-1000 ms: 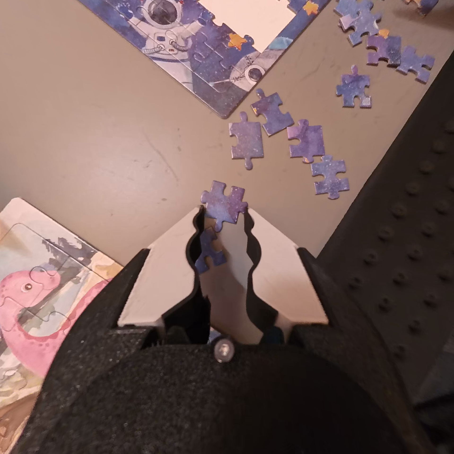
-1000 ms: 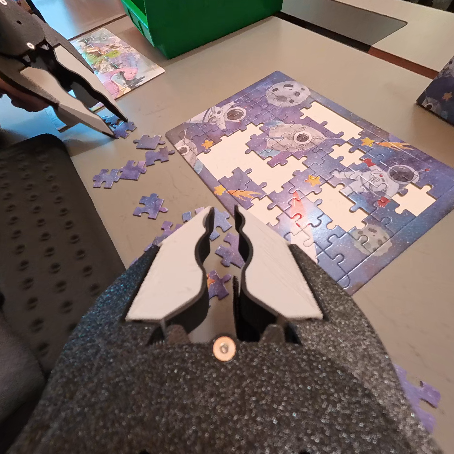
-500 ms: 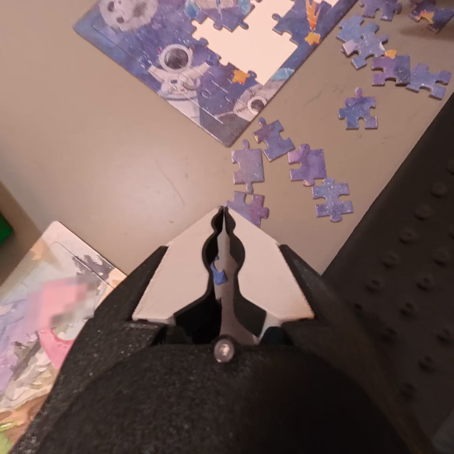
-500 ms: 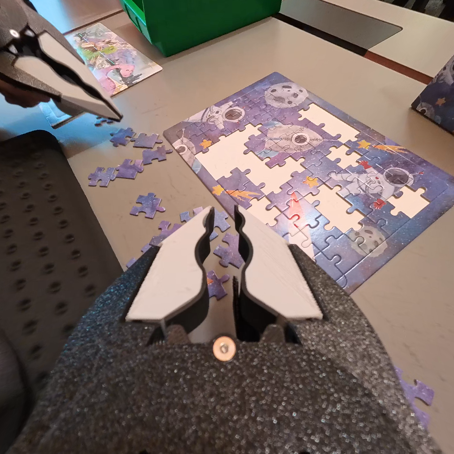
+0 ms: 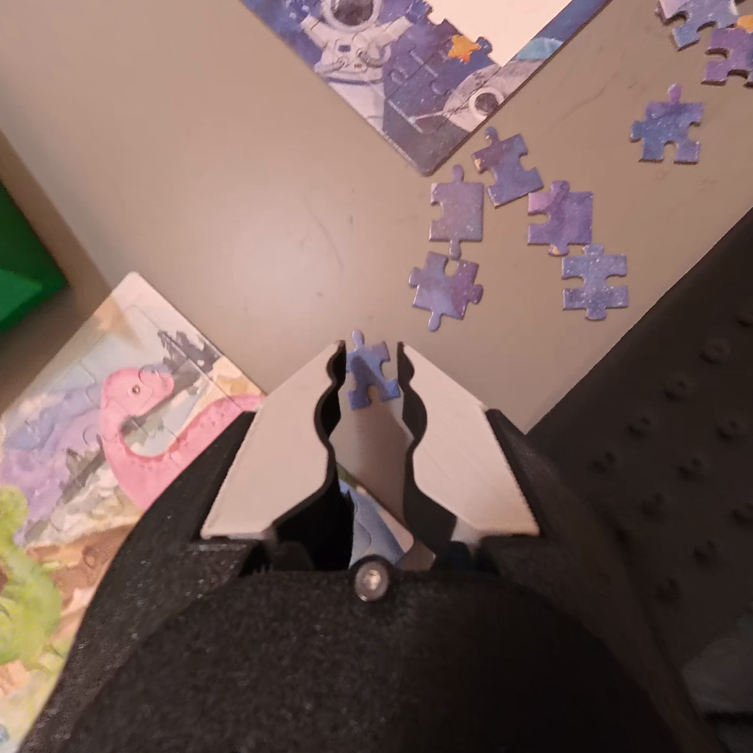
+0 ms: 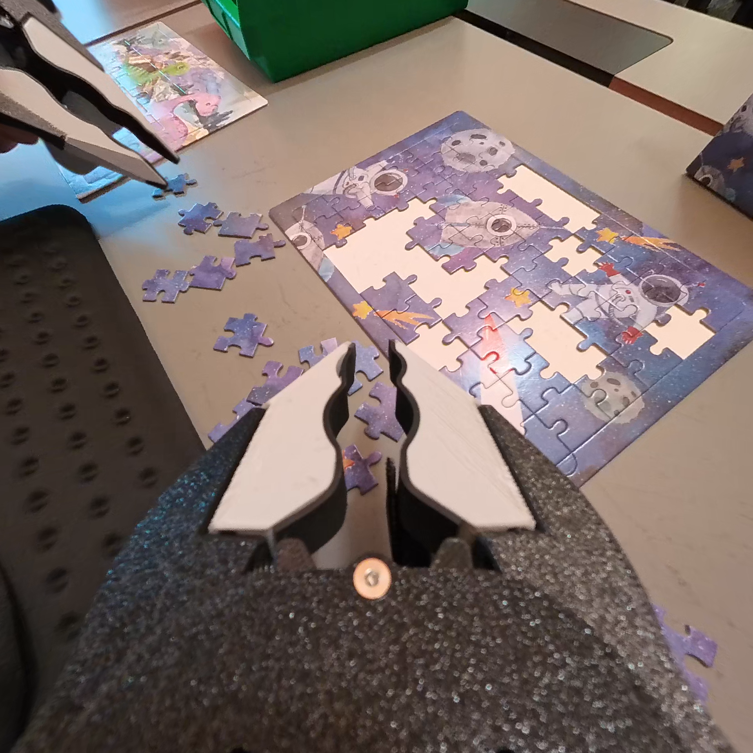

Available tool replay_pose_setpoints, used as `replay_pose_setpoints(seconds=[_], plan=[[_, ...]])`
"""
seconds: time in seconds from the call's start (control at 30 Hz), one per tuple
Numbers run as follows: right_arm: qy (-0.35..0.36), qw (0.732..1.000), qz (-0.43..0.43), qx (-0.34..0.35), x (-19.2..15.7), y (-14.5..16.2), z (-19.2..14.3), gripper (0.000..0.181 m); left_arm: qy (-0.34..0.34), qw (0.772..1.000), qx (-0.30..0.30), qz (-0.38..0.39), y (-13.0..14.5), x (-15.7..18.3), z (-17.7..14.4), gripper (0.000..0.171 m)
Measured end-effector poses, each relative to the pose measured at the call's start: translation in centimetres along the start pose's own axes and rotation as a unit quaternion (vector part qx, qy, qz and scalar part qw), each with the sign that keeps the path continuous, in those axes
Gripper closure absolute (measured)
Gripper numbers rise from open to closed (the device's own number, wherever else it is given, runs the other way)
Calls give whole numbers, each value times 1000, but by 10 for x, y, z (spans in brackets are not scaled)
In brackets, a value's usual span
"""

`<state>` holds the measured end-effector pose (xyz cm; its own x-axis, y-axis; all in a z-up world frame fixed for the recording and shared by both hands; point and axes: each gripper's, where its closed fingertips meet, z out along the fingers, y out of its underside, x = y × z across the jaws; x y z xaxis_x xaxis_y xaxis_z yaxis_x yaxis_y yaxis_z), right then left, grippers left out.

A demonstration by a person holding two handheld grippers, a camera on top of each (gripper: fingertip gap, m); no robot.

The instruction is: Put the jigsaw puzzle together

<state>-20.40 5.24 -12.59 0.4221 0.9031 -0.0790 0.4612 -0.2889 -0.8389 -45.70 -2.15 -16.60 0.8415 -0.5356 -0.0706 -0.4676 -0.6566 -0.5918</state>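
The space jigsaw [image 6: 509, 293] lies flat on the grey bench [image 6: 366, 134]. I take it as my landmark. It is a rectangular board printed in purple and blue, with astronauts, a cratered moon, a round capsule and orange stars. Several white gaps in its interior show where pieces are missing; the border looks filled along the sides I can see. Its far right corner is cut off by the frame edge in the right wrist view.

To the left of the jigsaw, loose purple pieces lie scattered in a rough line [image 6: 240, 224]. More loose pieces lie just off its near left corner [image 6: 379, 411], partly covered by my right claw [image 6: 370, 350]. That claw stands open and empty above them.

My left claw [image 5: 370, 346] is open, with a single blue piece [image 5: 368, 377] lying between its fingertips. In the left wrist view I cannot tell whether either finger touches it. In the right wrist view the lower fingertip meets the piece's edge on the bench, left of the jigsaw and beyond the line of loose pieces.

A dinosaur puzzle [image 6: 179, 81] lies further left of the jigsaw, well apart from it, partly hidden behind the left claw. A green bin [image 6: 326, 36] stands beyond the jigsaw, cropped at the top. A dark dimpled mat [image 6: 61, 366] lies to the near left. A dark blue box corner [image 6: 729, 163] shows at the right edge; I cannot make out the rest. The left wrist view is slightly blurred.
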Motion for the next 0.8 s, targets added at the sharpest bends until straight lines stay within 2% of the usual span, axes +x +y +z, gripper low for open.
replay_pose_setpoints(seconds=[0.13,0.23,0.3,0.5,0.63,0.8], plan=[[1,1000,-5,-6,0,2,2,165,-14,998,-8,-60,15,-7,-4,134],[3,1000,-6,-9,0,3,3,165,-27,993,-3,-113,19,-14,-4,115],[5,1000,-8,-6,0,1,2,165,-24,992,13,-124,15,-14,-4,116],[10,1000,-4,0,3,0,-1,165,-37,994,0,-101,17,-10,-3,119],[10,1000,-10,-3,1,1,1,165,-45,994,-4,-101,19,-10,-6,128],[9,1000,-14,-7,0,3,1,165,-39,993,-7,-112,23,-5,-8,128]])
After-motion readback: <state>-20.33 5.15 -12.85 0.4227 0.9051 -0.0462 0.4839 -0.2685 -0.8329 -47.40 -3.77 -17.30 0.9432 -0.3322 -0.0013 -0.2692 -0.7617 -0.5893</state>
